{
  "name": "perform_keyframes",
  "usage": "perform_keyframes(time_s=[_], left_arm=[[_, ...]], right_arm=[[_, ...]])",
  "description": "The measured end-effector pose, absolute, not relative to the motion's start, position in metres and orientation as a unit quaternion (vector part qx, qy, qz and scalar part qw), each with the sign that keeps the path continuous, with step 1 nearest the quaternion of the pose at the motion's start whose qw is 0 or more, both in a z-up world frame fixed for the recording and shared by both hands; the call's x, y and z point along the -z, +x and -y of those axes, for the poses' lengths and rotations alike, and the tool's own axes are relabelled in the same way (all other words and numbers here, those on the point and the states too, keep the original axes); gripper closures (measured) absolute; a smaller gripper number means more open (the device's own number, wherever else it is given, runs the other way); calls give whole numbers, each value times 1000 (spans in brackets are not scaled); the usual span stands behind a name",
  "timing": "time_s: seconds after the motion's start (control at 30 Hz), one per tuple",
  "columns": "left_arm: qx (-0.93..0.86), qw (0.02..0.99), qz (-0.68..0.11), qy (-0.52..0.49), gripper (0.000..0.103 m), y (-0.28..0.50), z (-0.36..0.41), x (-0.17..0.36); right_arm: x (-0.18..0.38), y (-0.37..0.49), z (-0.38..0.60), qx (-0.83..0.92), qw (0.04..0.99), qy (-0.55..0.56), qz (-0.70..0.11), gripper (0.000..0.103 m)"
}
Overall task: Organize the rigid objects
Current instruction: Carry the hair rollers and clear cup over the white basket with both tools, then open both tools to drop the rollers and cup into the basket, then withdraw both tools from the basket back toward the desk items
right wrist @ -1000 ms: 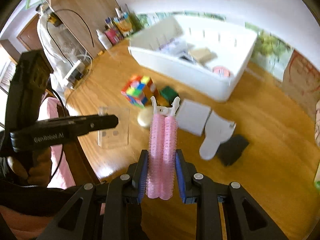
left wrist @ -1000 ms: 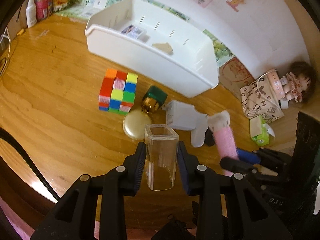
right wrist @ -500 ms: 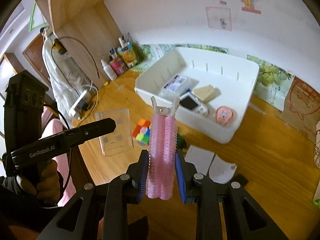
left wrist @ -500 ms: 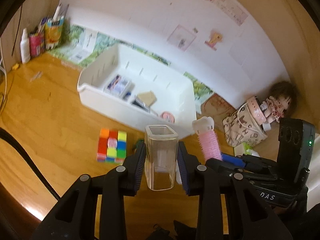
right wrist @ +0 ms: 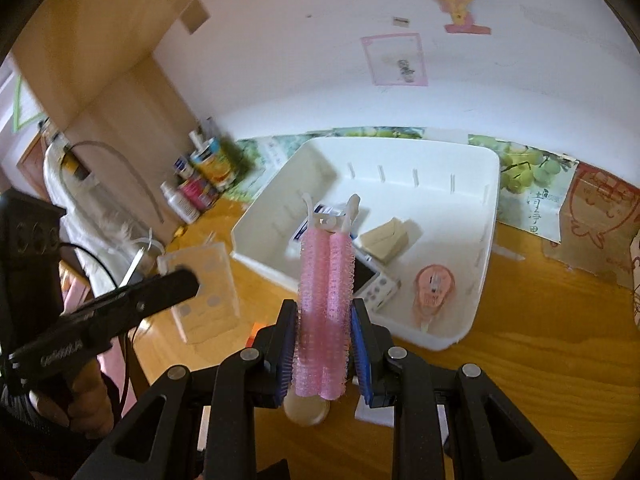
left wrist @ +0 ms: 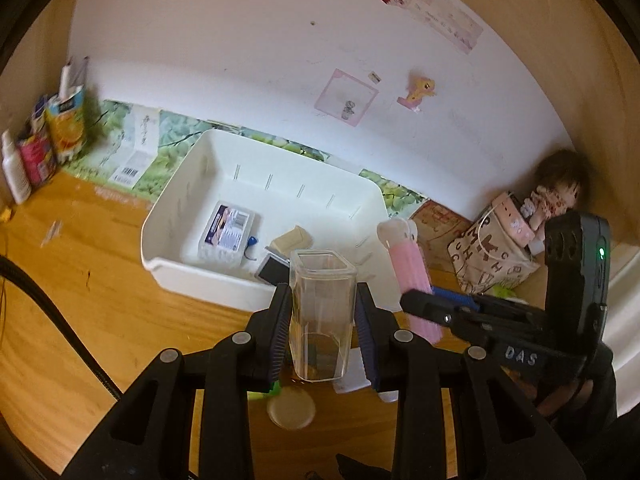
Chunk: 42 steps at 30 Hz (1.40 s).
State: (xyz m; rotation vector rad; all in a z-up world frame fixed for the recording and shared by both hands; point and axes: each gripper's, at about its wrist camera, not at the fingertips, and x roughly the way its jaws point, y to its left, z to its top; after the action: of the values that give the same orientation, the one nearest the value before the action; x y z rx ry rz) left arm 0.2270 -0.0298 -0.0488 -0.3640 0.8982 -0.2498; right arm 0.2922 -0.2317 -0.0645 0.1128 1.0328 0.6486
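My left gripper [left wrist: 323,336] is shut on a clear square plastic container [left wrist: 322,316], held upright in the air in front of the white bin [left wrist: 192,280]. My right gripper [right wrist: 325,344] is shut on a pink hair-roller clip [right wrist: 326,292], also held up before the white bin [right wrist: 440,344]. The clip [left wrist: 412,276] and right gripper show at the right of the left wrist view. The container [right wrist: 204,292] and left gripper show at the left of the right wrist view. The bin holds a labelled box [left wrist: 228,234], a tan block [right wrist: 386,238], a pink tape dispenser [right wrist: 434,290] and a small device [right wrist: 372,284].
Below the grippers on the wooden table lie a round cream compact [left wrist: 291,412] and a white object [left wrist: 354,372]. Bottles and cartons [left wrist: 44,136] stand at the far left. A patterned bag [left wrist: 490,260] and a doll [left wrist: 556,192] sit at the far right by the wall.
Both grippers have risen and tilted up from the table, carrying the container and the clip toward the bin. The cube and other table items have dropped out of sight below.
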Motion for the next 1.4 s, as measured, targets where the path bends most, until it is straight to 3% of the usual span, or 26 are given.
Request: perform_keyframes(time_s=[0.6,1.07,1.1,1.13,1.2,1.27,1.4], left_arm=[[164,875,-443,-107,69,316,10,80],[159,884,-430,-88,68,353,-9,97],[158,884,-431,-88,67,353,-9,97],[157,884,-432,-88,64,354,-9,98],[151,886,-430,-83,34,354,-9,96],[151,890,-422,-85,26,352,-11,93],[155,889,-423,-84,25,349,-13,87]], right_arm=[[116,351,214,-230,850,118,-460,76],[114,354,199,-194,887,102,-407,74],[114,354,198,-192,888,102,-405,69],[113,354,197,-191,889,101,-404,47],[110,351,196,-179,894,96,-400,23],[104,346,196,-173,901,98,-386,23],[95,340,198,-162,907,107,-375,23]])
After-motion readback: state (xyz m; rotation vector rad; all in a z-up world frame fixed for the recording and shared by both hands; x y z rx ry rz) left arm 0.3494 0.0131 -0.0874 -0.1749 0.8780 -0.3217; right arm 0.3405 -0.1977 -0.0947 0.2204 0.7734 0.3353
